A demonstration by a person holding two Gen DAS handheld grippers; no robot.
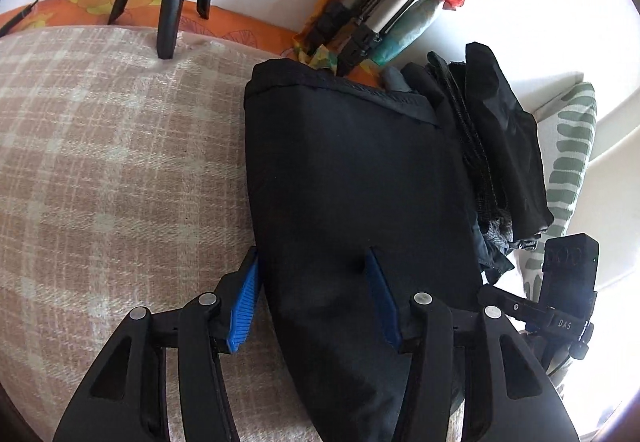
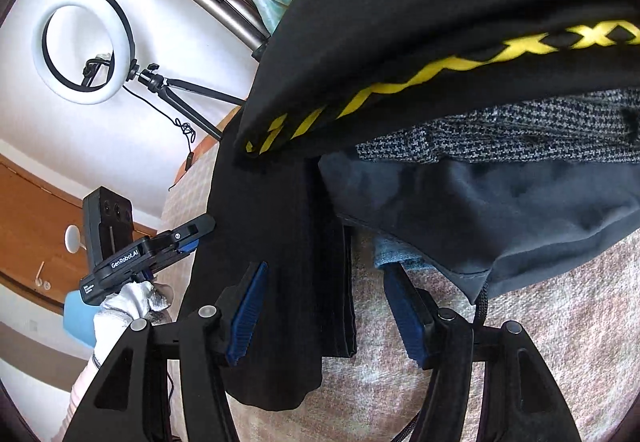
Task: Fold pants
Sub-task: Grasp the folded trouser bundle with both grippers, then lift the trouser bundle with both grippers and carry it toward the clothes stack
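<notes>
The black pants [image 1: 352,194] lie folded into a long band on the plaid blanket [image 1: 112,162]. My left gripper [image 1: 312,258] stands open over the band's near left edge. One blue pad [image 1: 244,302] is just beside that edge and the other rests on top of the cloth. In the right wrist view the same pants [image 2: 272,242] run up the middle, and their layered folded edge lies between the open fingers of my right gripper [image 2: 326,268]. Neither pair of pads pinches the cloth. A gloved hand [image 2: 124,310] holds the left gripper's handle.
A pile of dark garments [image 1: 500,146] lies right of the pants: a black one with yellow crosses [image 2: 400,82], a houndstooth one [image 2: 500,134] and a slate one [image 2: 500,210]. A green-striped pillow [image 1: 572,146], tripod legs [image 1: 172,2] and a ring light [image 2: 80,42] stand beyond.
</notes>
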